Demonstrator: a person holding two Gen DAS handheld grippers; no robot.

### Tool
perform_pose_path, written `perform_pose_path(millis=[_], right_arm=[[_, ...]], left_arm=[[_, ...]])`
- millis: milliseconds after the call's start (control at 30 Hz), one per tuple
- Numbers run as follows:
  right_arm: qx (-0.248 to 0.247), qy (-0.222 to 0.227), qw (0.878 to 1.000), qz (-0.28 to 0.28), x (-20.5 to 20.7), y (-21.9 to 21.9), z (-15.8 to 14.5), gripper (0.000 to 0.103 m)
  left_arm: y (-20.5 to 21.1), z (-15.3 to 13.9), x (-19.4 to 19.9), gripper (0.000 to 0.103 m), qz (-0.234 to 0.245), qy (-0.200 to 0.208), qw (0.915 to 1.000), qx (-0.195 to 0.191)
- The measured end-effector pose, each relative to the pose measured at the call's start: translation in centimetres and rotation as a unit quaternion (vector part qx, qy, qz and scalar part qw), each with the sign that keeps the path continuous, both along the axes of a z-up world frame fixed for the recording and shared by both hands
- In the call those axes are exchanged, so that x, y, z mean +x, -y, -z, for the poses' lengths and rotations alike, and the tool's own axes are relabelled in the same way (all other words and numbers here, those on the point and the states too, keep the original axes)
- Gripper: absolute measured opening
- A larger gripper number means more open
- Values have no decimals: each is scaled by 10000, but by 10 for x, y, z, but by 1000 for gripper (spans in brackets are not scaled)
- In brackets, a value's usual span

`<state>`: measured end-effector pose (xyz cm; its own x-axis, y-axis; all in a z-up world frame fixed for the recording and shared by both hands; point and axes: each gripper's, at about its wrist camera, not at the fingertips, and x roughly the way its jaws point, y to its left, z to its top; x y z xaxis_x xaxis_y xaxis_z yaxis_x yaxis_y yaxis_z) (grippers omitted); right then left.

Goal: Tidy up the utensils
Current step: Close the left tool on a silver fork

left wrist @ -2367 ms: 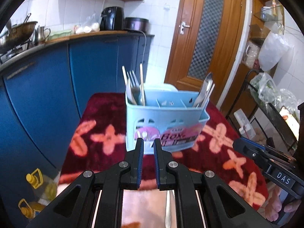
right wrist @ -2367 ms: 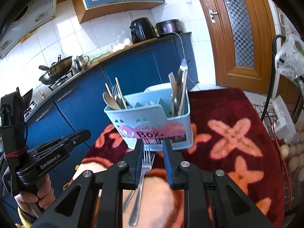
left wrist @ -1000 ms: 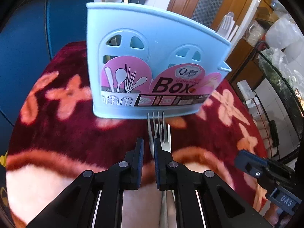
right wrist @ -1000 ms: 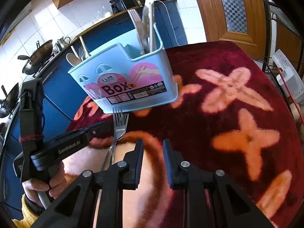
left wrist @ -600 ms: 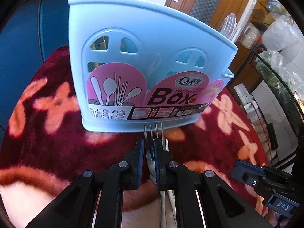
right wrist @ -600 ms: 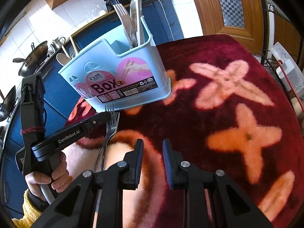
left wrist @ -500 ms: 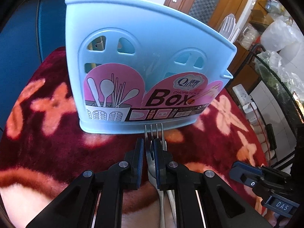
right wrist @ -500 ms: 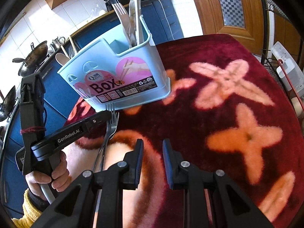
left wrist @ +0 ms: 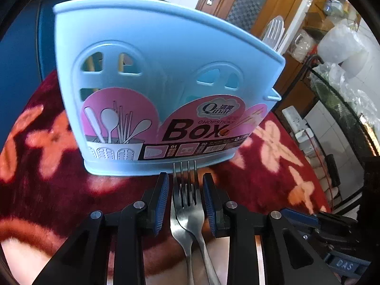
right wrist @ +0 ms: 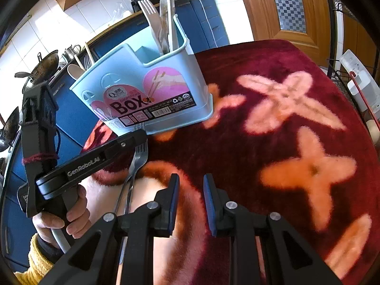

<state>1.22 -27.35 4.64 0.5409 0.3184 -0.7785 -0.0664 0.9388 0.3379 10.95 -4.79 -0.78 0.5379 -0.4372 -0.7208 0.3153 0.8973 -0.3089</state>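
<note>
- Our left gripper (left wrist: 186, 190) is spread apart, its blue-padded fingers (left wrist: 162, 199) on either side of two forks (left wrist: 187, 204) without touching them.
- The forks lie one on top of the other on the red, flower-patterned blanket (right wrist: 273, 147) that covers the table, handles toward us and prongs reaching the foot of the light blue cutlery box (left wrist: 166, 78).
- From our right wrist view, the left gripper (right wrist: 140, 137) hangs low over the forks (right wrist: 137, 159), just in front of the box (right wrist: 152, 90).
- Our right gripper (right wrist: 188, 190) hovers over the blanket near the forks, to their right; its jaws are parted and carry nothing.
- The box stands upright on the blanket, with a pink label reading "BOX" on its front wall.
- Its right end compartment holds a fork and other upright cutlery (right wrist: 161, 26); its left end holds a wooden spoon and chopsticks (right wrist: 78, 67).
- Behind the table run blue kitchen cabinets (right wrist: 209, 21) and a wooden door (right wrist: 280, 7).
</note>
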Motion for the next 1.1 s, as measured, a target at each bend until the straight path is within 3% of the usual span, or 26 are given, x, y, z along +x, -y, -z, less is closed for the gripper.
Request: perform_pose_path(millis=[167, 233, 433, 567, 633, 1100], right_arm=[[-5, 0, 10000, -14, -1, -1, 1, 23], [-5, 0, 10000, -10, -1, -1, 1, 23], [0, 1, 10000, -17, -1, -1, 1, 23], [-15, 5, 10000, -39, -2, -2, 0, 23], [-32, 12, 10000, -68, -2, -4, -1, 23], [-148, 51, 9996, -232, 1, -21, -6, 23]], left_arm=[[4, 2, 4, 30, -90, 59, 9998, 139], [3, 1, 2, 23, -92, 139, 9998, 115], [-4, -11, -11, 22, -129, 367, 9992, 136], [-11, -14, -21, 20, -315, 392, 9970, 594], [-20, -12, -23, 9, -415, 318, 9961, 706], [-48, -4, -32, 9, -280, -28, 9996, 28]])
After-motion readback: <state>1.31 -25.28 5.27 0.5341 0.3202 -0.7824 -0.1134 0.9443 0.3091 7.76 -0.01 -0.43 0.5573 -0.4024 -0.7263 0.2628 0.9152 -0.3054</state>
